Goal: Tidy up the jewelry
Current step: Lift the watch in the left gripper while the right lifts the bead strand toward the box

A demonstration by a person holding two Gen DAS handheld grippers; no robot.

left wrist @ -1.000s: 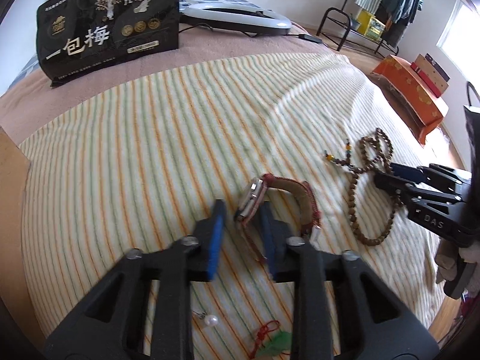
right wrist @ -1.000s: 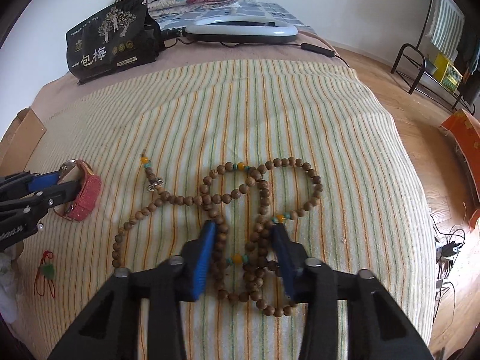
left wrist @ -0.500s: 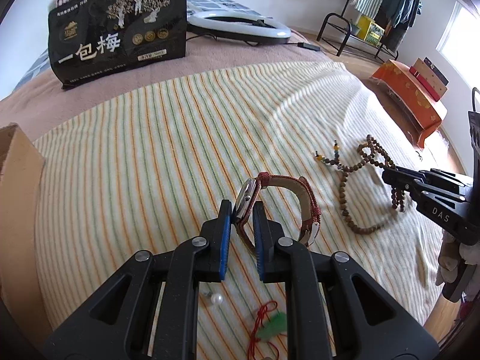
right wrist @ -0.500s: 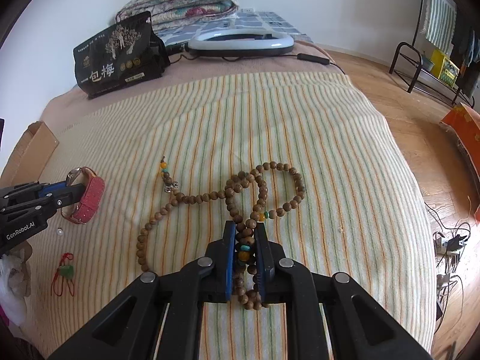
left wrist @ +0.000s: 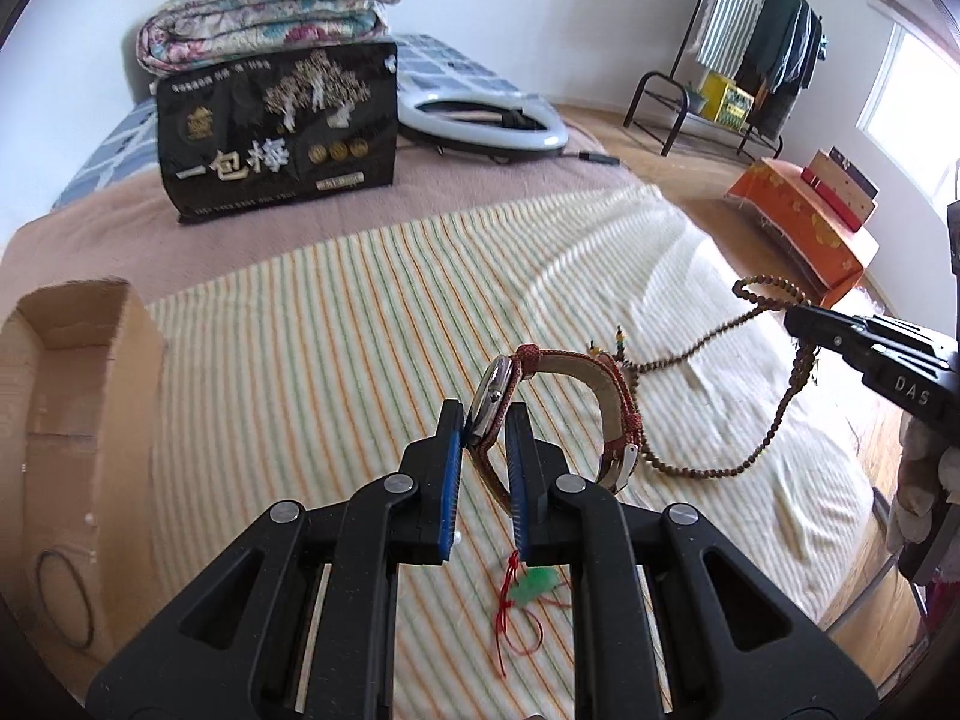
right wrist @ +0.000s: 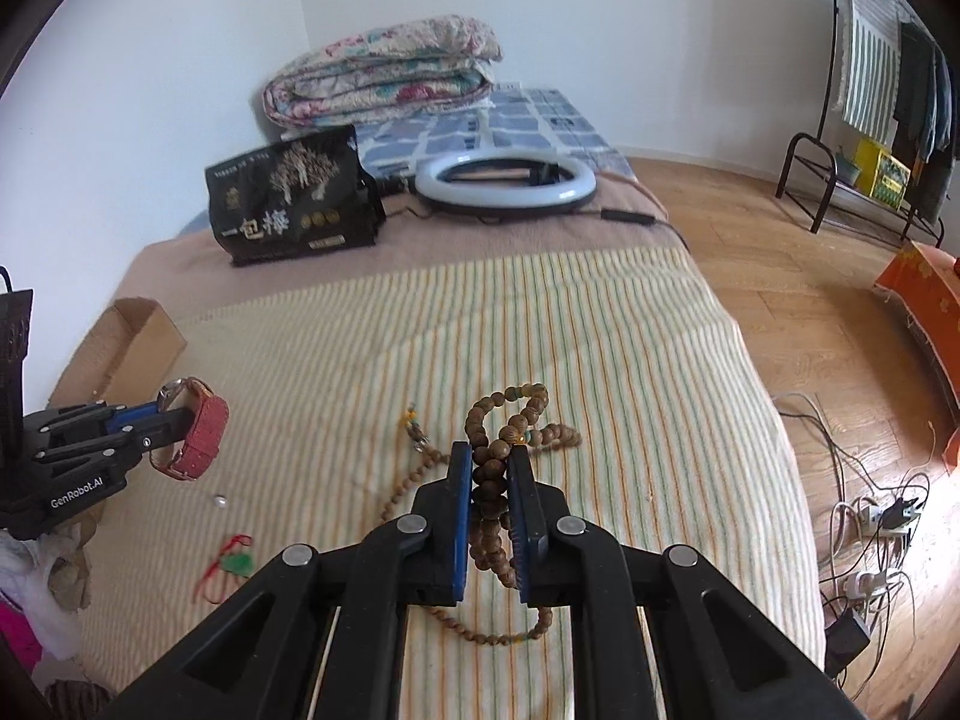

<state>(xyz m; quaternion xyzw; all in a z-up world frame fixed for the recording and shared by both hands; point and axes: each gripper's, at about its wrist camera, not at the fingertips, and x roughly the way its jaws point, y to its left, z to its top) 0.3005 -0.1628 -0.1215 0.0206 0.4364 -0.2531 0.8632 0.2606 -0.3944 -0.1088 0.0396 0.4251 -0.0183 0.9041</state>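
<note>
My left gripper (left wrist: 485,420) is shut on a wristwatch (left wrist: 564,384) with a red strap and holds it above the striped blanket (left wrist: 312,348); it shows at the left of the right wrist view (right wrist: 198,426). My right gripper (right wrist: 491,462) is shut on a wooden bead necklace (right wrist: 507,414), partly lifted, with its tail trailing on the blanket (left wrist: 690,468). A green pendant on a red cord (left wrist: 531,585) and a small pearl (right wrist: 220,501) lie on the blanket. An open cardboard box (left wrist: 66,420) stands at the left; a dark ring lies inside it.
A black snack bag (left wrist: 276,132), a ring light (left wrist: 480,120) and a folded quilt (left wrist: 264,6) sit at the far end of the bed. An orange box (left wrist: 804,222) and a clothes rack (right wrist: 870,120) stand on the floor to the right. Cables (right wrist: 870,516) lie beside the bed.
Both grippers closed, the left on the watch and the right on the beads, and then lifted them off the blanket. The box came into view at the left.
</note>
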